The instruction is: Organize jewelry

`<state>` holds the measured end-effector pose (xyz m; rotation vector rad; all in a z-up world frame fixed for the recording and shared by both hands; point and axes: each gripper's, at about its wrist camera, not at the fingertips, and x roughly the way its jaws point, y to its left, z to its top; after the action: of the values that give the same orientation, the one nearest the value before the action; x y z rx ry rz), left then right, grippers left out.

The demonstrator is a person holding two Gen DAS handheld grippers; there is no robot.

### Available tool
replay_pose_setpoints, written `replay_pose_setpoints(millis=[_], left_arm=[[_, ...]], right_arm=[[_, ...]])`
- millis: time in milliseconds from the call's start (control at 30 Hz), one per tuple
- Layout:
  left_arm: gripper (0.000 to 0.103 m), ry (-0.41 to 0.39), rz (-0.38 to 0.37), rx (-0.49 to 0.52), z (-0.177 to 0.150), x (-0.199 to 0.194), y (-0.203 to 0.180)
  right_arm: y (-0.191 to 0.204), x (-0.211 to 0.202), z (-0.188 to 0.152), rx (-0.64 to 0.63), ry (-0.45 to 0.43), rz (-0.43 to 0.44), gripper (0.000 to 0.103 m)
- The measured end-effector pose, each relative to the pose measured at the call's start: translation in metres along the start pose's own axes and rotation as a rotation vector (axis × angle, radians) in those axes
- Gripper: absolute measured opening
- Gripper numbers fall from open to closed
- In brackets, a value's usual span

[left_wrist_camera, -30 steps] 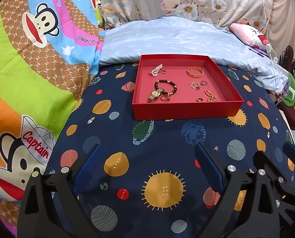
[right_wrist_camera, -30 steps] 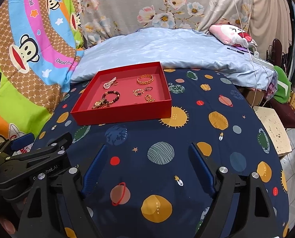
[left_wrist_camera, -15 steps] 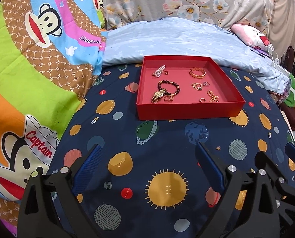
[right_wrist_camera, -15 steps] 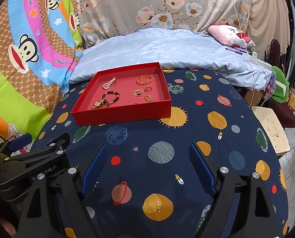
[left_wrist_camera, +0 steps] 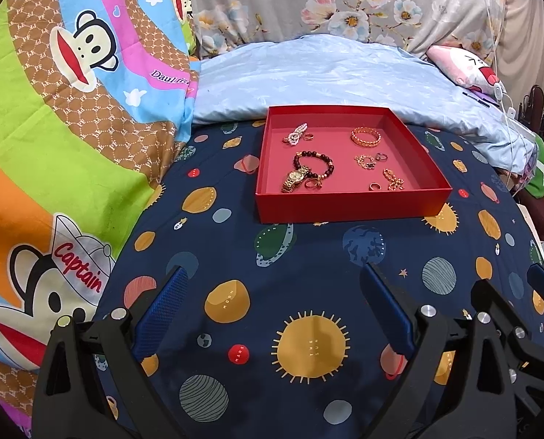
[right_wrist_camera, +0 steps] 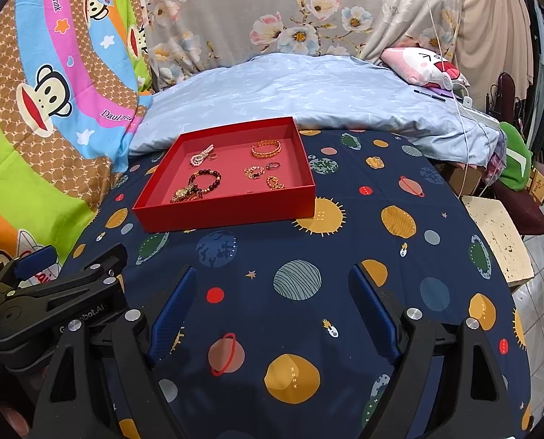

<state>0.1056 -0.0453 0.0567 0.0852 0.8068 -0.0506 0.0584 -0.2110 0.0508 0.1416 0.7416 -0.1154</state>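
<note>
My left gripper has its fingers spread wide with nothing between them, and my right gripper stands just as wide and empty; both hover over the dark planet-print sheet. Beyond them on that sheet sits the red tray (shallow, square), well apart from either gripper. Inside the tray lie a gold watch touching a dark bead bracelet, a pearl piece toward the back left, a gold bangle back right, and small rings. Behind the tray lies a pale blue pillow.

Bright, sharp, fisheye-warped, dark corners
</note>
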Motion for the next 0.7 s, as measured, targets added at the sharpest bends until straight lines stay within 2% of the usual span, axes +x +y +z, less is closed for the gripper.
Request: replay_pose_setpoints(millis=[700], left_arm=[[0.092,0.006,0.027,-0.003,-0.0011,-0.0006,0.0018]], right_arm=[[-0.0004,-0.0008,0.0004,-0.004,-0.002,-0.006,0.083]])
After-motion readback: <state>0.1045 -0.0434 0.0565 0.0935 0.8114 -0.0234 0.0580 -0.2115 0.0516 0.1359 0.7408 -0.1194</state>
